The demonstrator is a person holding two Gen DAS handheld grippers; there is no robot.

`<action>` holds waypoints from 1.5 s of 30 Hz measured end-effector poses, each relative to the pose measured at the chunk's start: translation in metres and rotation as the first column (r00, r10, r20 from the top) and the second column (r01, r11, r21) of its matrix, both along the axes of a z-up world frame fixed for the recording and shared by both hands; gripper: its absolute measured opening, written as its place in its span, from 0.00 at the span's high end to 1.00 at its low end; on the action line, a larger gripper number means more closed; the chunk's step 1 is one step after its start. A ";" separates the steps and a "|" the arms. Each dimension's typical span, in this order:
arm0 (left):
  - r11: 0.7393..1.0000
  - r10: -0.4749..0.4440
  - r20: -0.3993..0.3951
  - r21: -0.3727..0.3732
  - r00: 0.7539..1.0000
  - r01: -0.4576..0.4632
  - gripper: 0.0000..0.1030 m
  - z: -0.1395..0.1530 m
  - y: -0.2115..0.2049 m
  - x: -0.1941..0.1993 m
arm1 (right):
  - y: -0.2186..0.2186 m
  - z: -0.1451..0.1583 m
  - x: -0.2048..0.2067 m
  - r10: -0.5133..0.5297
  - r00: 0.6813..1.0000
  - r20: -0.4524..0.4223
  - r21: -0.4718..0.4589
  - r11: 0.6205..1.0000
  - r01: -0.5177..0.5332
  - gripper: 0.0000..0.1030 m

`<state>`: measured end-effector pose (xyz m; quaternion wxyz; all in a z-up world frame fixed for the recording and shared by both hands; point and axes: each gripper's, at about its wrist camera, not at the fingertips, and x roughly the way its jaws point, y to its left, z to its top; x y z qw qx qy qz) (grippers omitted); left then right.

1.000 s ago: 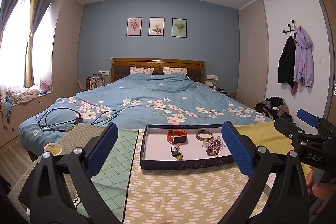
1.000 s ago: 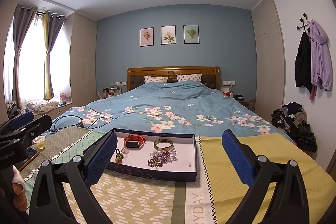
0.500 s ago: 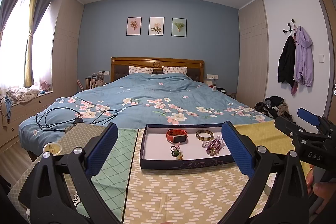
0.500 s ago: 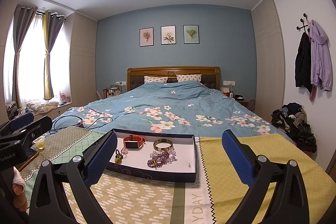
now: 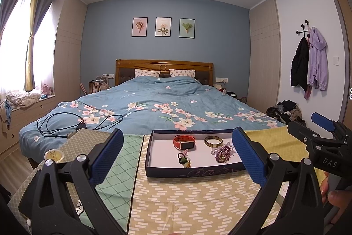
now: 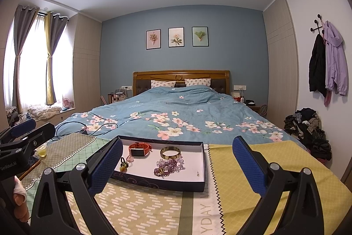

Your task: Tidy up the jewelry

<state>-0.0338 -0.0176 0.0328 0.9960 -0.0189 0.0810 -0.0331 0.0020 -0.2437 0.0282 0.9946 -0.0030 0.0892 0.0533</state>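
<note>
From the left wrist we see our right gripper (image 5: 322, 124) at the right edge above a fingertip, while the right wrist shows our left gripper (image 6: 23, 128) and a small cup of yellow liquid (image 6: 41, 150) at the left. Both grippers gape wide and hold nothing. On the patterned cloth (image 6: 143, 206) over the worktop lies a shallow dark box (image 5: 193, 170) with a white floor, holding a red-strapped watch (image 5: 184, 142), a shiny round bangle (image 5: 213, 141), purple beads (image 5: 223, 152) and a small green-and-yellow hair tie (image 5: 184, 161).
</note>
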 end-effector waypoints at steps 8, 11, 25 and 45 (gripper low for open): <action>1.000 0.000 -0.001 0.000 1.000 0.000 0.05 0.000 0.000 0.000 | 0.000 0.000 0.000 -0.003 1.000 0.000 -0.001 1.000 0.003 0.06; 1.000 0.000 -0.001 0.000 1.000 0.000 0.05 0.000 0.000 0.000 | 0.000 0.000 0.000 -0.002 1.000 0.001 -0.003 1.000 0.002 0.06; 1.000 0.002 -0.009 -0.007 1.000 -0.002 0.05 -0.007 -0.001 0.002 | -0.001 -0.002 0.004 0.002 1.000 -0.008 0.001 1.000 -0.002 0.06; 1.000 0.009 -0.135 -0.002 0.991 -0.010 0.05 -0.029 0.005 0.037 | -0.011 -0.020 0.027 -0.012 0.993 -0.117 -0.022 1.000 0.010 0.06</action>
